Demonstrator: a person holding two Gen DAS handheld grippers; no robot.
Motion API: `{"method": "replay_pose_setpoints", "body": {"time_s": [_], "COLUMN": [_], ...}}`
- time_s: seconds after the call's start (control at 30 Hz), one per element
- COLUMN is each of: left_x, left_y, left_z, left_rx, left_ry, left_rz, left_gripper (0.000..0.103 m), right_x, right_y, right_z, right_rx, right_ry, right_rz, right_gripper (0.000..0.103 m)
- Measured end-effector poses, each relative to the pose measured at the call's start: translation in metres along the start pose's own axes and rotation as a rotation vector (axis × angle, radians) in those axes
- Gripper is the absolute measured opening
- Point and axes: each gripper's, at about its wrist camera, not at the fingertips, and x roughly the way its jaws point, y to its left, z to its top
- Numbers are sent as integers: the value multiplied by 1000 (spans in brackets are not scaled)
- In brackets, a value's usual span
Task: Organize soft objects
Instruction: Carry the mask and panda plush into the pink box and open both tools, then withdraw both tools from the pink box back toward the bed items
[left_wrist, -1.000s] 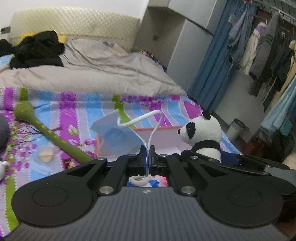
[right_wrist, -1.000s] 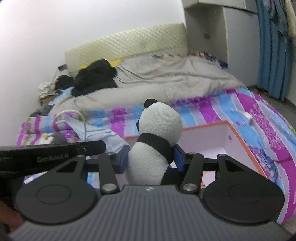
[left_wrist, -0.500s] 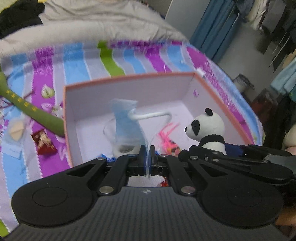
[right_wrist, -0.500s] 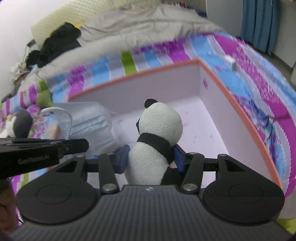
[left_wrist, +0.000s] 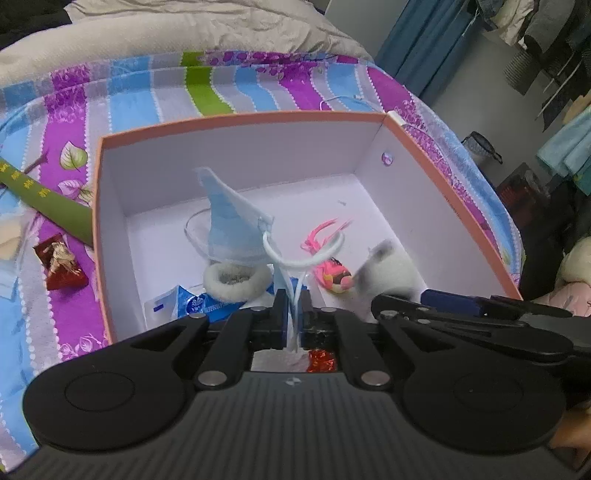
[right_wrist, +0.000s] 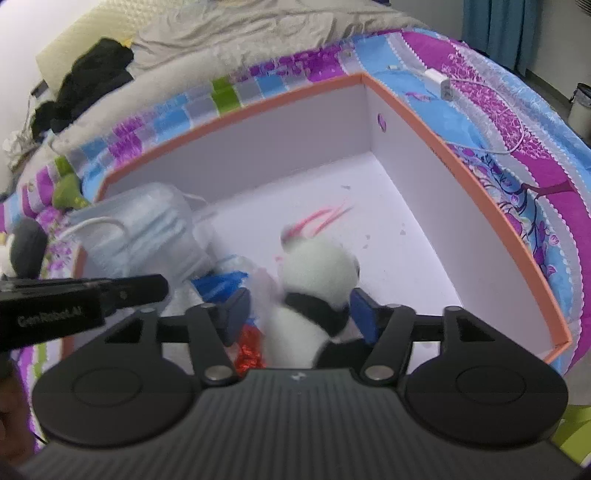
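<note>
An orange-rimmed white box (left_wrist: 240, 118) lies open on the striped bedspread. My left gripper (left_wrist: 292, 314) hovers over its near edge. Its jaws are opening, and the white ear loop of a blue face mask (left_wrist: 229, 229) runs loosely between the pads. The mask droops into the box. In the right wrist view my right gripper (right_wrist: 299, 314) is over the same box (right_wrist: 461, 166), and its jaws are opening too. The plush panda (right_wrist: 317, 273) sits blurred between them, clear of the left pad. From the left wrist view the panda (left_wrist: 388, 273) shows beside the right gripper's fingers.
Inside the box lie a white fluffy ring (left_wrist: 236, 280), a blue packet (left_wrist: 184, 306) and a pink feathered toy (left_wrist: 332, 273). On the bedspread to the left are a green plush snake (left_wrist: 44, 199) and a red wrapper (left_wrist: 61, 262). A charger and cable (right_wrist: 443, 85) lie beyond the box.
Both grippers came down from above the bed to just over the box. The left jaws parted off the mask loop; the right jaws widened and the panda slid lower and blurred.
</note>
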Motion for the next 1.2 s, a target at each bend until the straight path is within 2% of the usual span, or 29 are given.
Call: {"method": "replay_pose_setpoints", "body": {"time_s": [0.03,0.07,0.33,0.57,0.73,1.2], "left_x": [-4,-9,-66,-127,-166,-259], "left_y": [-2,-3,-20,-28,-22,9], "left_z": [0,0,-7,-31,-52,-123], "left_rx": [2,4,38,53,47,23], "left_ry": [-5,-18,-135,-234,-285,-393], "left_rz": [4,6,0,1,7,46], "left_gripper": [58,60,61,66,70,71], "right_x": [-4,-8,-55,-101,-130,-181], "right_y": [1,3,10,26,40,94], "right_z": [1,1,-6,-22,-37,-93], "right_rx": [-4,-11,-4,-18,-32,-88], "right_ry": [-10,-22,-114,-198,-254,-334], "right_rz": [5,1,-2,12,25,90], "right_gripper": [71,72,73,73,73,73]}}
